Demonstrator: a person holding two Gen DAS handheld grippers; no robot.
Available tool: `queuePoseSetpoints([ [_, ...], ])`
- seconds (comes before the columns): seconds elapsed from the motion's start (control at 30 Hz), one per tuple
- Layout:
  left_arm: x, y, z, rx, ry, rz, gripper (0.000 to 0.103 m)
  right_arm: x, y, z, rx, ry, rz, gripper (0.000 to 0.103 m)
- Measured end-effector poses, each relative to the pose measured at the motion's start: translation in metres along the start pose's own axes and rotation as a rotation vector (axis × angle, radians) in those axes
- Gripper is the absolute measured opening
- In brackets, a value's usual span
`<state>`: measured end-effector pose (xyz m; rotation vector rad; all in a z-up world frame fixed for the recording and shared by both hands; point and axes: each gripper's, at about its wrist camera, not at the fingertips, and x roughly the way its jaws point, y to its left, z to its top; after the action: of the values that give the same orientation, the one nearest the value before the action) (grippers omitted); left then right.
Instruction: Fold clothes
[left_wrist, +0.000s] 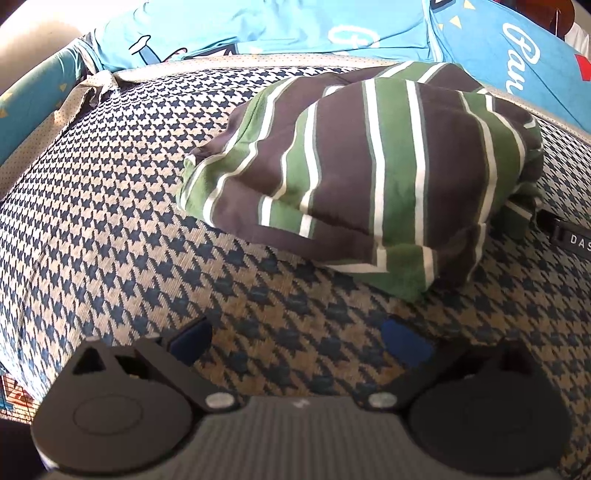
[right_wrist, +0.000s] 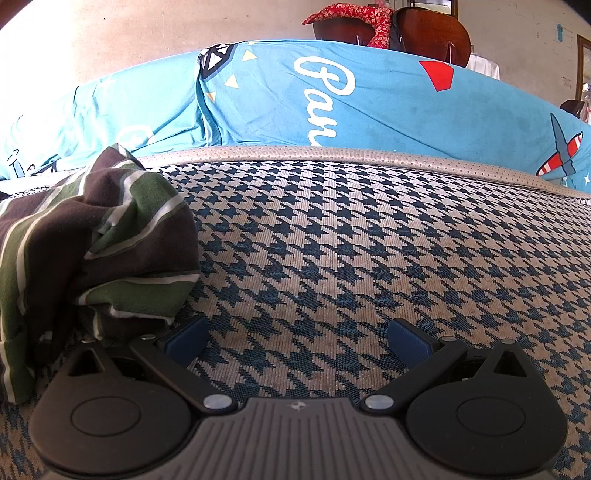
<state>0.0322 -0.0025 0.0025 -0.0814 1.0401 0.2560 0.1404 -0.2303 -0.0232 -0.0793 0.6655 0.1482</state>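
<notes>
A striped garment (left_wrist: 362, 166), brown, green and white, lies bunched in a rough folded heap on a houndstooth-patterned mattress (left_wrist: 110, 221), towards its far edge. The left gripper (left_wrist: 299, 341) hovers low over bare mattress just short of the garment, fingers spread, holding nothing. The right gripper (right_wrist: 297, 343) is likewise spread and empty over the mattress, the garment just beside its left finger (right_wrist: 184, 343). A blue printed sheet (right_wrist: 369, 103) rises along the far edge; a red cloth (right_wrist: 354, 18) drapes a wooden chair (right_wrist: 432, 33) behind.
</notes>
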Motion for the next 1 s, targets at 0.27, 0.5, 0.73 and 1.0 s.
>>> queuePoseSetpoints([
  [0.27,0.001,0.009,-0.004,0.02,0.0,-0.008,0.103,0.0,0.001,-0.001,-0.001,0.0,0.0,0.103],
  [0.5,0.002,0.012,-0.006,0.021,0.004,-0.015,0.103,0.0,0.001,-0.001,0.003,0.006,-0.007,0.103],
  [0.73,0.001,0.01,-0.007,0.019,0.004,-0.016,0.103,-0.011,0.008,0.0,0.043,0.079,-0.061,0.103],
  [1.0,0.001,0.014,-0.007,0.021,0.01,-0.021,0.103,-0.023,0.019,-0.002,0.062,0.171,-0.075,0.103],
])
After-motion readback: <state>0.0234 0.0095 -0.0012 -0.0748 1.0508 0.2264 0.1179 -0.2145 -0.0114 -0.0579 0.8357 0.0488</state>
